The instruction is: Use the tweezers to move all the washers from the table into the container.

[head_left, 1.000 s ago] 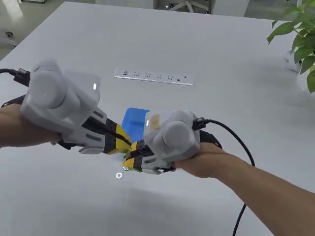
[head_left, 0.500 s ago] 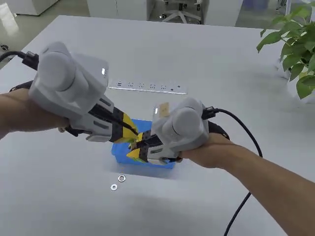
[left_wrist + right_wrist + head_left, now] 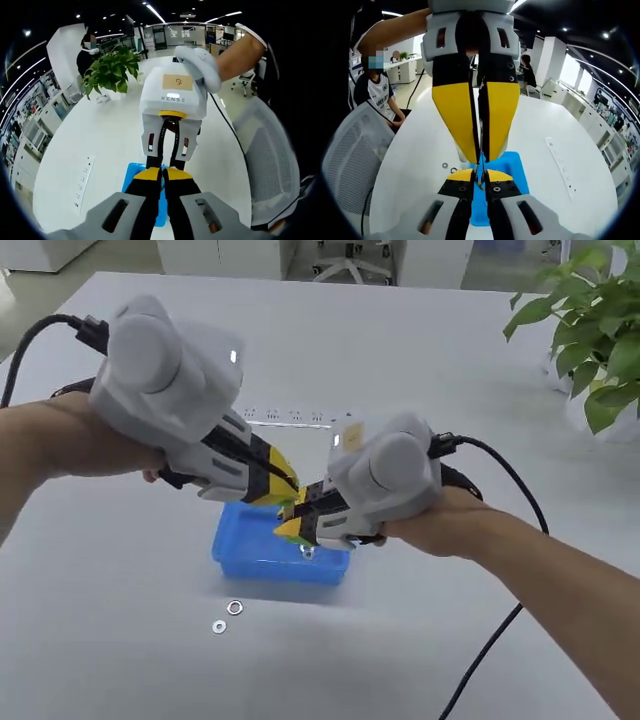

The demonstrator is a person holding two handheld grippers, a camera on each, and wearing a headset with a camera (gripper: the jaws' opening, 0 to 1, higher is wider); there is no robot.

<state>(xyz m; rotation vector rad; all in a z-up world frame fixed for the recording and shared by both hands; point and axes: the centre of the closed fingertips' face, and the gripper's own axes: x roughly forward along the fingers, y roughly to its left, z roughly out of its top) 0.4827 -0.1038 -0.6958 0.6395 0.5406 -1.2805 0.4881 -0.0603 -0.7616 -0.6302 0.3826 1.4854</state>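
Note:
My left gripper and right gripper meet tip to tip above the blue container. Both are shut on the thin tweezers, which run between the left gripper's yellow jaws down into my right gripper. A small ring that looks like a washer hangs just under the right gripper, over the container. Two washers lie on the white table in front of the container. In the left gripper view my left gripper faces the right gripper, with the container below.
A white power strip lies behind the container. A potted plant stands at the table's far right. A black cable trails from the right gripper. An office chair stands beside the table, and a person stands further back.
Both grippers have risen together from the table near the loose washers to above the blue container. The head camera has also shifted.

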